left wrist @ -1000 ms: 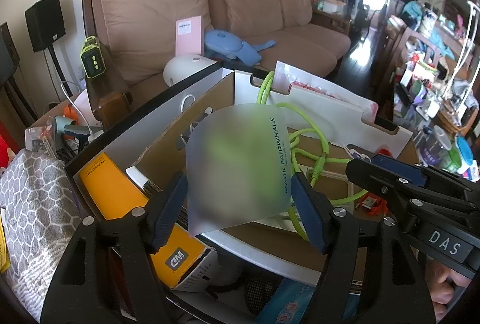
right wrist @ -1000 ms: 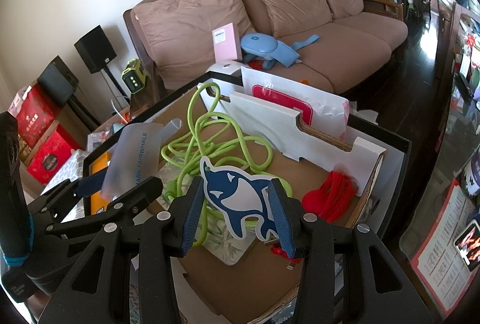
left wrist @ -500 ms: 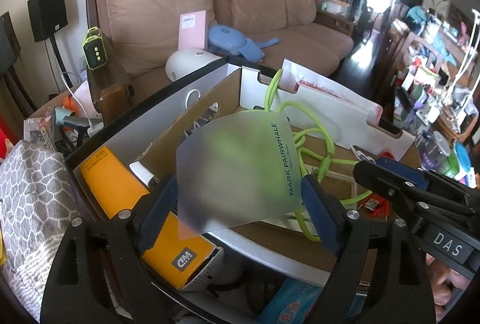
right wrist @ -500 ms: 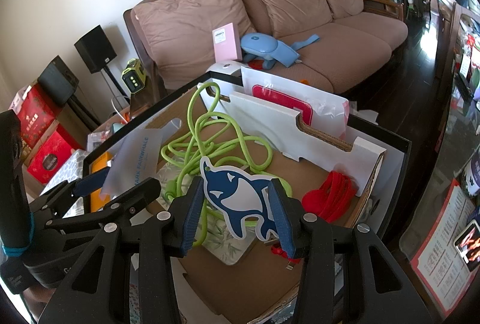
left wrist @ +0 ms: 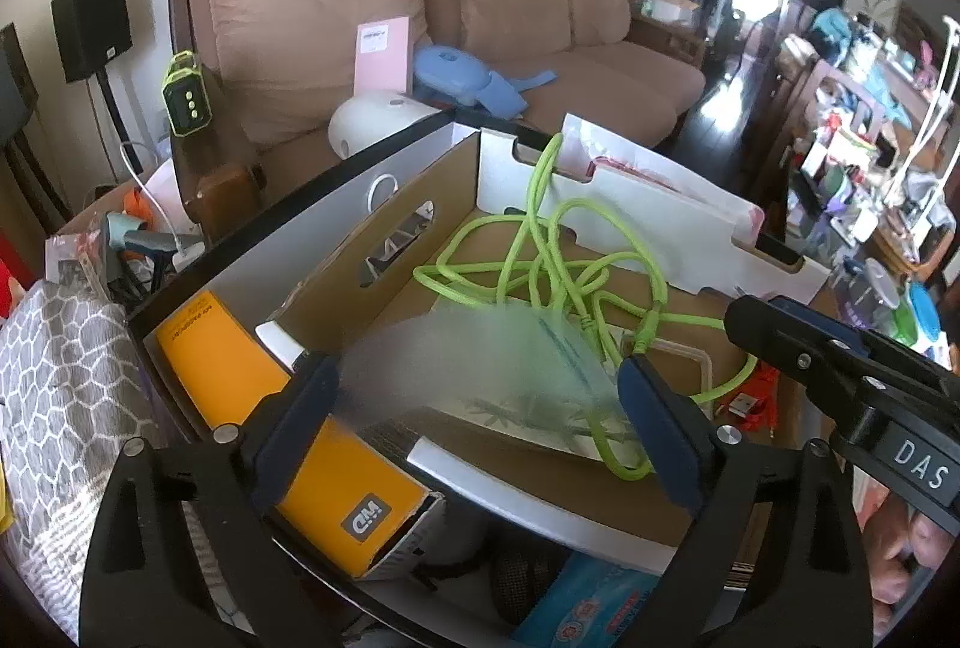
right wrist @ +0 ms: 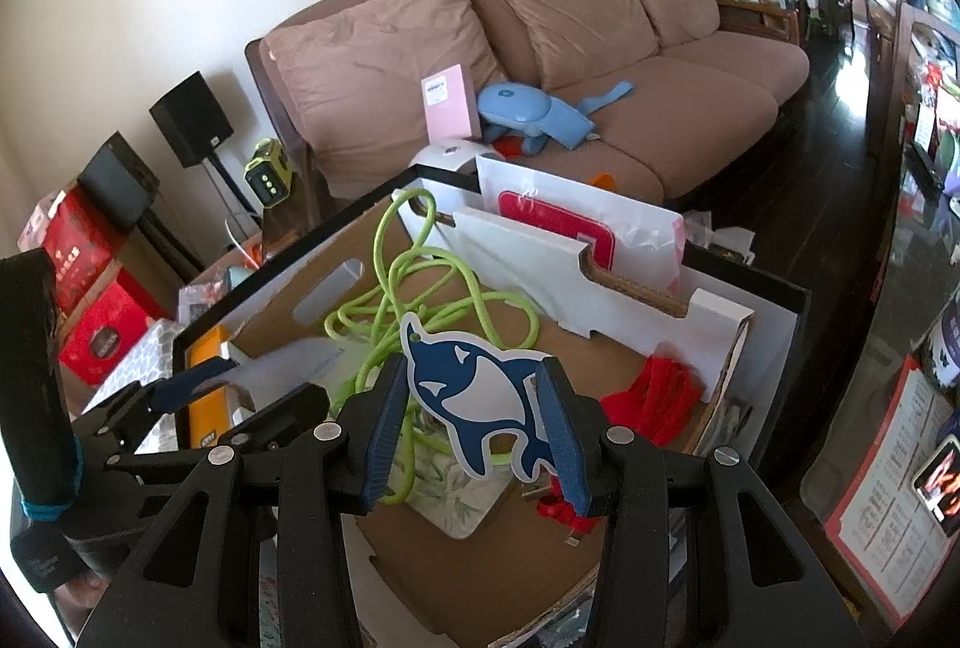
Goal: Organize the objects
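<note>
The frosted plastic sheet [left wrist: 480,366] looks blurry between the left gripper's [left wrist: 480,426] two blue pads, which are opening wide and not pressing it. It sits over the cardboard box [left wrist: 384,204] with one green cord [left wrist: 540,252]. The right gripper [right wrist: 474,420] squeezes one whale card [right wrist: 474,396].

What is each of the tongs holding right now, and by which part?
The right tongs pinch the whale card by its side edges. The left tongs are opening; the frosted sleeve, blurred, lies between the pads, apparently let go.
</note>
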Demonstrator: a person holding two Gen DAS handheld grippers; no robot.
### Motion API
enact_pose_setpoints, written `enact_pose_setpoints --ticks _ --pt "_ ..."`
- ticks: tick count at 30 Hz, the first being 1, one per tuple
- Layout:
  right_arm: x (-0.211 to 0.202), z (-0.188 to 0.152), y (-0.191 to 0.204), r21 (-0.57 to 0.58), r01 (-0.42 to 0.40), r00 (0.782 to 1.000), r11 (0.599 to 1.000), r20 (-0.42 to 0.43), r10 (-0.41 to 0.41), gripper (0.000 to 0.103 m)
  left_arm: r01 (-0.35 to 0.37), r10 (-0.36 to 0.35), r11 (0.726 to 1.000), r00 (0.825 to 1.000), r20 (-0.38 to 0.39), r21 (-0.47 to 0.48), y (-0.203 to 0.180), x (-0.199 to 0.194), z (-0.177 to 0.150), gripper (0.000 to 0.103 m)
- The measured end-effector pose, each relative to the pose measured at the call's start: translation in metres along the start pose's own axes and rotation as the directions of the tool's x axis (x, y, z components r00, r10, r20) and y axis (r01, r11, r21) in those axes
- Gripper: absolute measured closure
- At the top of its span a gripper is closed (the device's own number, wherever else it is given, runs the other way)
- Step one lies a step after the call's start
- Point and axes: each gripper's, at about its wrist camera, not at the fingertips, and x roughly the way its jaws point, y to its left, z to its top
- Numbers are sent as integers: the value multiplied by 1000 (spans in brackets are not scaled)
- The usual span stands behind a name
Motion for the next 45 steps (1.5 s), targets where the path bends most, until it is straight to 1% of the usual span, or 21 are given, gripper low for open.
enact_pose_setpoints --ticks 3,8,11,12,14,15,16,17,20,22,28,45 --pt "0 0 0 -2 -3 1000 1000 2 3 57 1 -1 1000 1000 3 13 -4 -1 0 9" --pt "-3 4 -1 -2 -4 1000 1000 11 4 57 -27 26 999 999 21 30 -5 -5 1 9" --pt "-3 5 -1 -2 -4 1000 1000 11 4 57 -29 28 999 999 24 32 -3 -7 2 9" --pt "-3 5 0 -1 -4 1000 1000 11 4 57 -35 34 998 999 25 48 -2 -7 2 9" --pt "-3 4 -1 -1 -5 1000 1000 9 5 57 -68 65 995 997 38 76 1 -9 2 9" --pt "-3 4 -1 -2 -5 1000 1000 6 5 57 -97 93 992 994 50 82 4 -11 3 9" --pt "-2 5 1 -3 -4 1000 1000 4 4 57 -110 106 991 993 55 77 7 -12 3 9" --pt "-2 4 1 -5 -5 1000 1000 1 5 57 -109 106 992 993 56 60 12 -13 4 9" --pt "-2 4 4 -16 -8 1000 1000 -6 8 57 -63 63 998 997 47 7 23 -13 6 9" --pt "-1 3 7 -22 -9 1000 1000 -12 9 57 -44 44 999 998 41 -8 25 -13 6 9" --pt "2 2 10 -32 -9 1000 999 -24 9 57 -66 65 997 997 44 26 16 -12 5 9" --pt "7 2 16 -66 10 999 998 -40 -12 57 -58 57 998 998 38 20 12 -9 4 9"
